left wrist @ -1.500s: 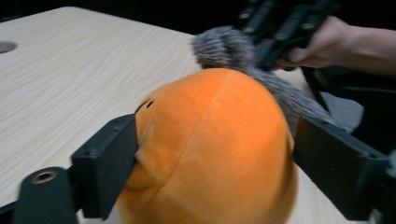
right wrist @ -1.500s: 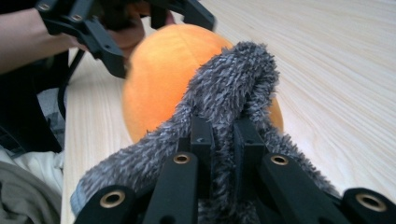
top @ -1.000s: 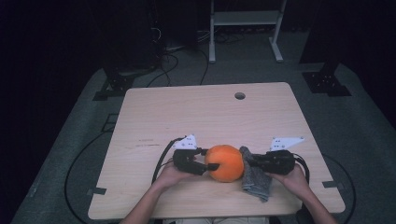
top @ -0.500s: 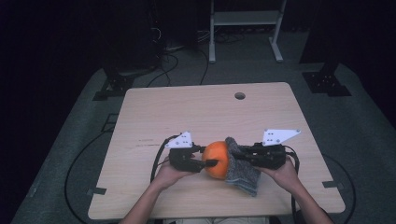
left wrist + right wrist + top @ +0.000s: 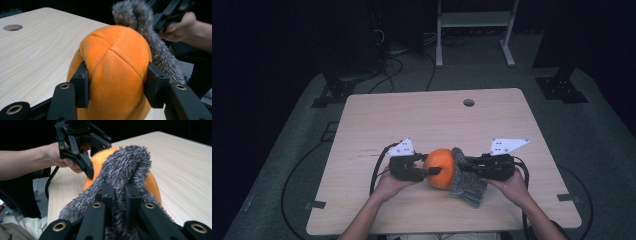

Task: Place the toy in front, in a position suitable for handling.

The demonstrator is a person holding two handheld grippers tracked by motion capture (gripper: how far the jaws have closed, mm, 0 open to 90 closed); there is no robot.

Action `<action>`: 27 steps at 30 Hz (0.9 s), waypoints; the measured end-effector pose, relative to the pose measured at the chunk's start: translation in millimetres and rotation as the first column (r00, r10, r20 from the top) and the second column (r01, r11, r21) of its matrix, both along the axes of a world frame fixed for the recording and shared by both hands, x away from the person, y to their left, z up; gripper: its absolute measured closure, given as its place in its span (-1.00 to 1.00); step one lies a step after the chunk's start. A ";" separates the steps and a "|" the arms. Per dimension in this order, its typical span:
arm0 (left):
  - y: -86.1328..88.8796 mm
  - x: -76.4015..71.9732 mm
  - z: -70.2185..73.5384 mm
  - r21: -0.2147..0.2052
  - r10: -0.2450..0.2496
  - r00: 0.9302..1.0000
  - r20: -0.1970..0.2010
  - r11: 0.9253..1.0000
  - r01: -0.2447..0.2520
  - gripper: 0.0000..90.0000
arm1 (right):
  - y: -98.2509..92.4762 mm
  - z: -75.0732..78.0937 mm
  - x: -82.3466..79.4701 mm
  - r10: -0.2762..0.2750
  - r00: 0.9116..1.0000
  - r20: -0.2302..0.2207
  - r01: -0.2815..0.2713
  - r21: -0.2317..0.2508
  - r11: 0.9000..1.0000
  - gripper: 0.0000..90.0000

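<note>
Left hand-held gripper: jaws clamped on the orange plush ball, one pad pressed into each flank, visibly denting the fabric in the left gripper view. The jaws had just been closing, with the ball between them. Gripper lay level, pointing toward 3 o'clock in the high view, held in the person's left hand.

Right hand-held gripper: jaws drawn narrow, pinching a fold of the grey furry cloth. In the right gripper view the two pads sat close together with a ridge of fur squeezed between them. It pointed toward 9 o'clock in the high view, facing the left one, held in the right hand.

Ball: lifted between the two grippers over the near middle of the table, at about 6 o'clock from the table's centre. Seams crossed on its upper face.

Cloth: draped against the ball's 3 o'clock side, touching it, with its top edge curling over the ball's crown and a loose tail hanging toward 5 o'clock onto the table.

Outward: a round cable hole in the table at 12 o'clock, well apart from the work. Beyond the far edge, a white metal frame stood on the dark floor.
</note>
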State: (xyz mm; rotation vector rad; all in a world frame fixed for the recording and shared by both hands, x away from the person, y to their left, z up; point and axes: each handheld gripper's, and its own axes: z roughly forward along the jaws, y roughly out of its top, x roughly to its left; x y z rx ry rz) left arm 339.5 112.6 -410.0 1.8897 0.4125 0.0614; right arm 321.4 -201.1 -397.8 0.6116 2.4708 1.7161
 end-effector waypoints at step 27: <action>-21.4 -0.3 -17.6 0.073 -0.026 0.999 0.018 0.997 0.025 -0.47 | -7.0 -22.9 -1.3 -0.044 0.998 -0.039 0.042 -0.034 0.999 0.78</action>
